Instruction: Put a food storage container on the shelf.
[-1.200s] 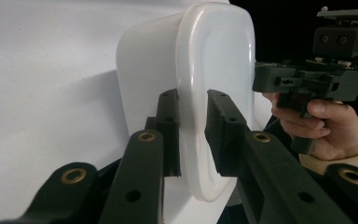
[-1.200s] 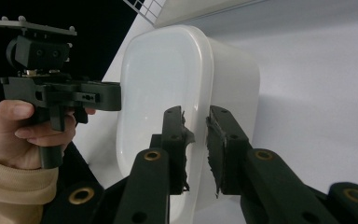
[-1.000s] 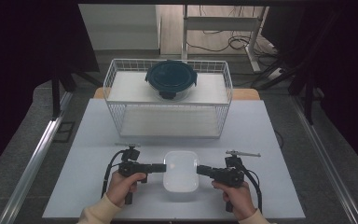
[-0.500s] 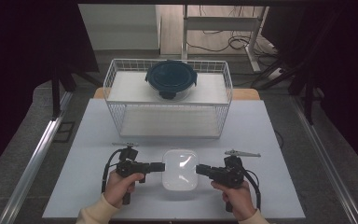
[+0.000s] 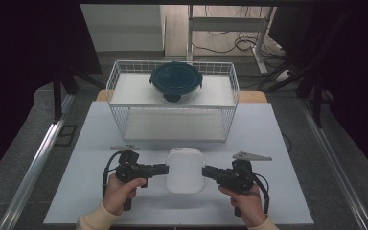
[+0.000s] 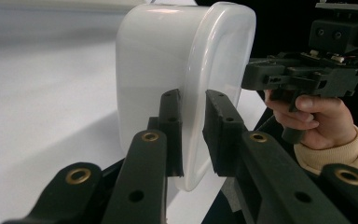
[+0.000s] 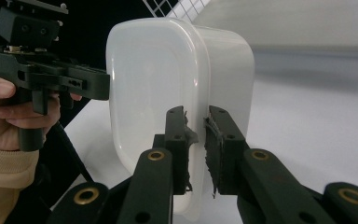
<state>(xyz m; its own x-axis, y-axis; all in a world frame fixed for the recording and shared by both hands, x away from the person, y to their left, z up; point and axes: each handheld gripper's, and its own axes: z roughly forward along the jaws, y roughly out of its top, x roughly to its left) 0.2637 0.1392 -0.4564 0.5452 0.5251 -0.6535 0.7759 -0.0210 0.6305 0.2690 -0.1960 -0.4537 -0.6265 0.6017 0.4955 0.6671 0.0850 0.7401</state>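
White lidded box (image 5: 185, 169) at the six o'clock end of the pale table (image 5: 278, 143), gripped at both ends. Left gripper (image 5: 160, 168) at the box's nine o'clock side, jaws pinching the rim of the lid; seen close in the left gripper view as two black pads closed on the thin translucent edge of the box (image 6: 186, 88), one pad on each face. Right gripper (image 5: 210, 172) at the three o'clock side, jaws likewise clamped on the opposite rim; in the right gripper view, worn, frayed pads biting the lid edge of the same box (image 7: 177, 79). Box walls milky and opaque, so contents impossible to tell. Box seemingly lifted clear of the table surface, judging by the shadow beneath it in both gripper views.

At twelve o'clock from the box, well apart: a white wire basket (image 5: 124, 103) with a white shelf across its upper level. On that shelf, toward the far middle, a round clear container with a dark blue clip lid (image 5: 175, 81), closed, contents hard to make out through the glassy wall. Lower level of the basket bare white.

Cream sleeves (image 5: 92, 221) at the bottom edge, hands wrapped round both handles.
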